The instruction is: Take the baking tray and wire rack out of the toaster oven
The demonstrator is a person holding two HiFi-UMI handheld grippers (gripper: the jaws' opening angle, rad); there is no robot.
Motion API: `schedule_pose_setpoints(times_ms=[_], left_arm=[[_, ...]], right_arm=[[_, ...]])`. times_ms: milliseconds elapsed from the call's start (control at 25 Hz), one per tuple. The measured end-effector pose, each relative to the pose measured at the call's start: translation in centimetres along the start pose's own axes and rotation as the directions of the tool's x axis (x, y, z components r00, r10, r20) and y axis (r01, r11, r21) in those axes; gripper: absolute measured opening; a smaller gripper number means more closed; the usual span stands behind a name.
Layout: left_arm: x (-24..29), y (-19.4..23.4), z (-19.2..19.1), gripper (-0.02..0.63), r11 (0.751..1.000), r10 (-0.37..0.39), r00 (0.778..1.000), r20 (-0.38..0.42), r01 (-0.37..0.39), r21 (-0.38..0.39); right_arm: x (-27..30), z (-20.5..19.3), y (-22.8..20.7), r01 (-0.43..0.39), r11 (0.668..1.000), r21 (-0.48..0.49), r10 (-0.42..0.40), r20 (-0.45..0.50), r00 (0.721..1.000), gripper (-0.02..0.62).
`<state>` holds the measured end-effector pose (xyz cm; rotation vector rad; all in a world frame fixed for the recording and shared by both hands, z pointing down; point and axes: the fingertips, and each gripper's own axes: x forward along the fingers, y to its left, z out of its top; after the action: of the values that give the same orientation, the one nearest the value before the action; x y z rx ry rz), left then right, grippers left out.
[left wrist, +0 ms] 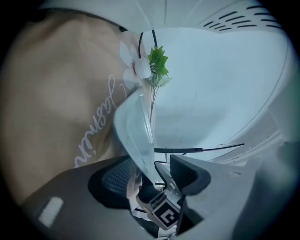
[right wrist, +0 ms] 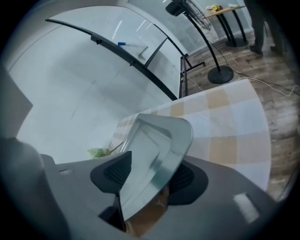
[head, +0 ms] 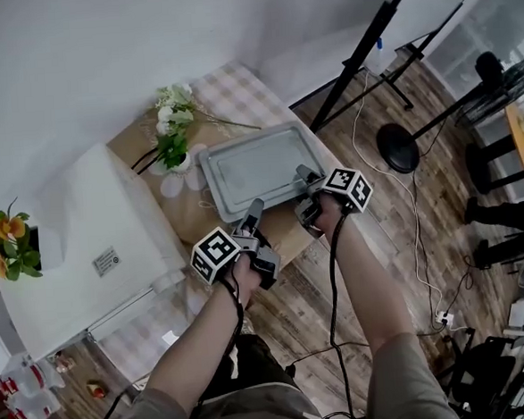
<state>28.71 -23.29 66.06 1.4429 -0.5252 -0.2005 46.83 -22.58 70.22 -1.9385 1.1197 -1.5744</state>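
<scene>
the head view looks steeply down from above the person's forearms, at middle distance. the grey rectangular metal baking tray lies at frame centre. the left gripper enters from 6 o'clock and the right gripper from 4 o'clock. the left gripper view is rolled on its side. it faces along its jaws, very close to the tray rim, with the other gripper's marker cube at 6 o'clock. the right gripper view faces across the tray toward 12 o'clock, equally close. all three views share the tray. the green artificial plant appears in both the head and left gripper views.
</scene>
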Motion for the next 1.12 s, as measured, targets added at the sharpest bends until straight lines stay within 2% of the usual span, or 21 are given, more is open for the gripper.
schedule_pose_setpoints(times_ms=[80,320,520,640,760,840,1000,1120], left_arm=[[-0.4,0.1,0.4,0.242,1.0,0.016,1.0,0.001,-0.016,-0.01],[-1.7,-1.5,-1.0,0.242,0.998,0.016,0.999,-0.046,-0.019,-0.063],[-4.0,-3.5,-1.7,0.242,0.998,0.006,0.998,-0.058,-0.009,-0.059],[-5.6,-4.7,-2.0,0.242,0.999,-0.003,0.997,-0.072,0.0,-0.049],[-6.9,-5.8,-2.9,0.242,0.999,-0.023,0.994,-0.111,0.019,-0.037],[-7.8,-6.8,-3.8,0.242,0.999,-0.036,0.991,-0.127,0.036,-0.002],[-9.9,-8.4,-5.3,0.238,0.998,-0.07,0.99,-0.124,0.068,-0.017],[-11.7,-9.4,-5.9,0.238,0.997,-0.078,0.988,-0.136,0.078,-0.003]], right_arm=[[-0.4,-0.5,0.6,0.006,0.999,-0.044,-0.008,-0.032,0.999,0.283],[-2.4,-1.8,0.3,0.064,0.992,-0.11,-0.075,-0.099,0.992,0.338],[-4.6,-2.4,-0.2,0.071,0.992,-0.1,-0.082,-0.106,0.991,0.355],[-6.2,-2.2,0.1,0.064,0.991,-0.12,-0.076,-0.091,0.993,0.344],[-7.9,-2.5,2.0,0.018,0.99,-0.14,-0.03,-0.084,0.996,0.338],[-9.5,-3.2,3.8,-0.027,0.984,-0.174,0.014,-0.075,0.997,0.329],[-13.6,-5.4,7.7,-0.118,0.953,-0.279,0.108,-0.05,0.993,0.28],[-17.0,-8.5,10.2,-0.203,0.933,-0.296,0.191,-0.068,0.979,0.272]])
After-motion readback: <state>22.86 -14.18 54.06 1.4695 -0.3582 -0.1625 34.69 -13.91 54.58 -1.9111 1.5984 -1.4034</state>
